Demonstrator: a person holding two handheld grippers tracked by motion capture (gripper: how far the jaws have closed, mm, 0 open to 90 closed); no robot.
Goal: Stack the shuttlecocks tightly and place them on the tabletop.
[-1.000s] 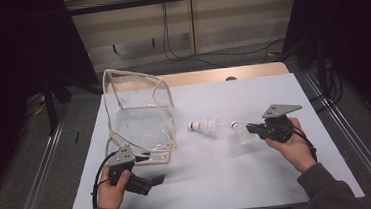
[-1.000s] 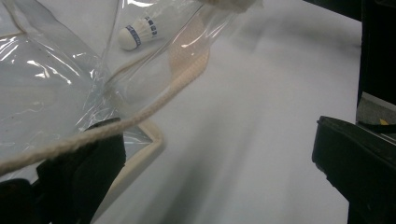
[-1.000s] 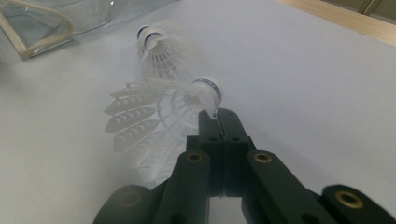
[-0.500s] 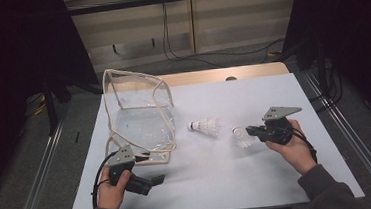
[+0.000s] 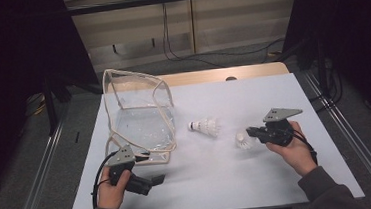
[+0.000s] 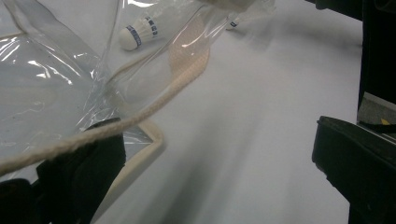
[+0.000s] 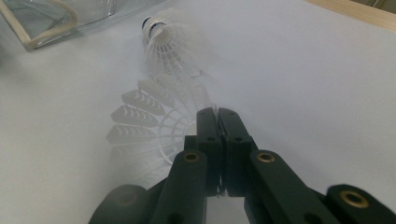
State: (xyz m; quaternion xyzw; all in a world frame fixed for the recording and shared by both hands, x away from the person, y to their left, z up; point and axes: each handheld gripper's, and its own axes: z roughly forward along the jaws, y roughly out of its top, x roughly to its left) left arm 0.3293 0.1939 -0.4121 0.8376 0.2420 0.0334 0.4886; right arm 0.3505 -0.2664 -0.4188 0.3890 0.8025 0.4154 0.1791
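The right hand-held gripper (image 5: 252,133) now holds its shuttlecock (image 5: 243,140) a little lower and nearer than a second ago, its skirt pinched between the closed jaws. The shuttlecock's white skirt shows more plainly at the gripper's left tip than it did before.

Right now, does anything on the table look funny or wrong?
Nothing is broken or spilled. The clear plastic bag with cream cord trim slumps crookedly, one white plastic shuttlecock lies on its side, and the right tongs pinch another white shuttlecock by its skirt edge.
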